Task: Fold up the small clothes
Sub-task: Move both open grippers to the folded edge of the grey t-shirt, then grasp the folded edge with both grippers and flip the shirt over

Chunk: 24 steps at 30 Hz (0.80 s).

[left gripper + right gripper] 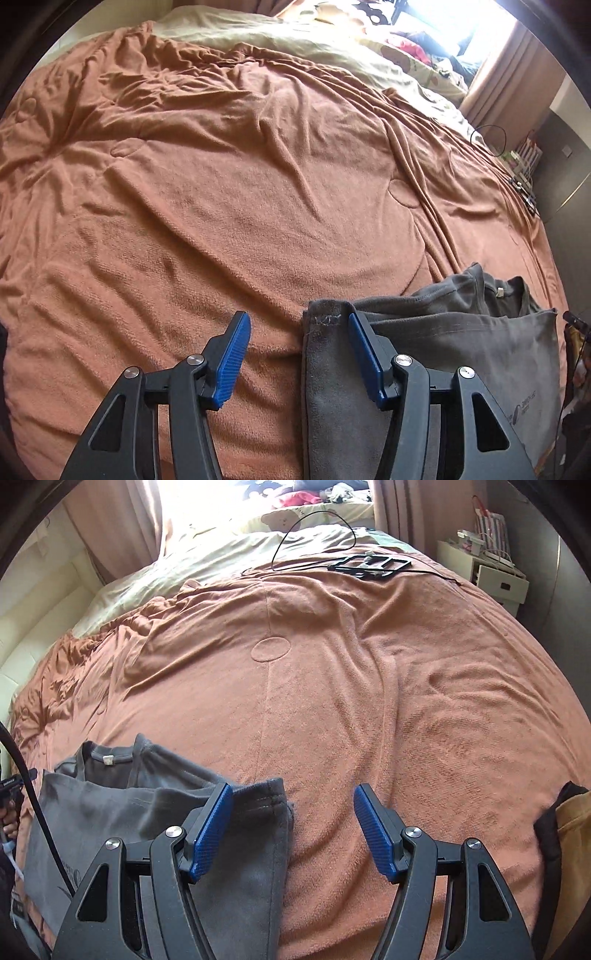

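Observation:
A dark grey T-shirt lies partly folded on the orange blanket, its neck label facing up and a sleeve folded inward. My left gripper is open over the shirt's left edge, one blue pad above the blanket, the other above the grey cloth. In the right wrist view the same grey T-shirt sits at lower left. My right gripper is open over its right sleeve edge, the left pad above the cloth and the right pad above bare blanket. Neither gripper holds anything.
A black frame-like object with a looping black cable lies at the far end of the bed. A white bedside cabinet stands at far right. A brown and black garment rests at the bed's right edge. Pale bedding covers the head end.

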### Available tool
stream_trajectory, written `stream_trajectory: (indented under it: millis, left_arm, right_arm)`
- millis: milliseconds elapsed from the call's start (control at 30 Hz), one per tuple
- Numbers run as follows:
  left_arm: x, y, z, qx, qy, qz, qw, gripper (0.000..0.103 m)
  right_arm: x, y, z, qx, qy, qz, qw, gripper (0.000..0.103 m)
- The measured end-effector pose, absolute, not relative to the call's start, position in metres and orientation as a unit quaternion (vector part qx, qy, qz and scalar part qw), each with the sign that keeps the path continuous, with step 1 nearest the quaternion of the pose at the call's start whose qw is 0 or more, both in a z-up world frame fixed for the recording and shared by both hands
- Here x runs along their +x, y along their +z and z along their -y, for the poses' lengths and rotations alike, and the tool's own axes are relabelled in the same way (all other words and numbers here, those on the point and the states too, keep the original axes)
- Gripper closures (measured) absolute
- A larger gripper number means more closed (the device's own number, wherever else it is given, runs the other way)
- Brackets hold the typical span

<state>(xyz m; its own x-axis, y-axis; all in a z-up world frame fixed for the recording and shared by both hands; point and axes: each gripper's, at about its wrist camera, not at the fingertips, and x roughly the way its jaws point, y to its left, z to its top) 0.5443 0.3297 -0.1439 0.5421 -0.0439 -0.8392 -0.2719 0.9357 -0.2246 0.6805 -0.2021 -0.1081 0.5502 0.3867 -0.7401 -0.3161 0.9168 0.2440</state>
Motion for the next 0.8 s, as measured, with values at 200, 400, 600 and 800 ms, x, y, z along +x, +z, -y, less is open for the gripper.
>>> stream_trajectory:
  millis: [200,400,600,800]
  left_arm:
    - [0.556,-0.165,-0.317,-0.132,0.062,-0.498,0.855,0.062]
    - [0.562,-0.164,-0.313,-0.117,0.056,-0.486,0.864,0.089]
    - [0.553,-0.147,-0.311,-0.102,0.064,-0.465,0.877,0.094]
    - [0.538,-0.119,-0.309,-0.091,0.074,-0.445,0.888,0.094]
  right_arm:
    - [0.689,-0.111,0.181,-0.006,0.201,-0.440,0.875,0.041]
    - [0.699,-0.115,0.163,-0.028,0.194,-0.437,0.878,0.089]
    - [0.684,-0.104,0.161,-0.041,0.189,-0.412,0.890,0.100]
    - [0.664,-0.083,0.173,-0.027,0.172,-0.394,0.902,0.100]
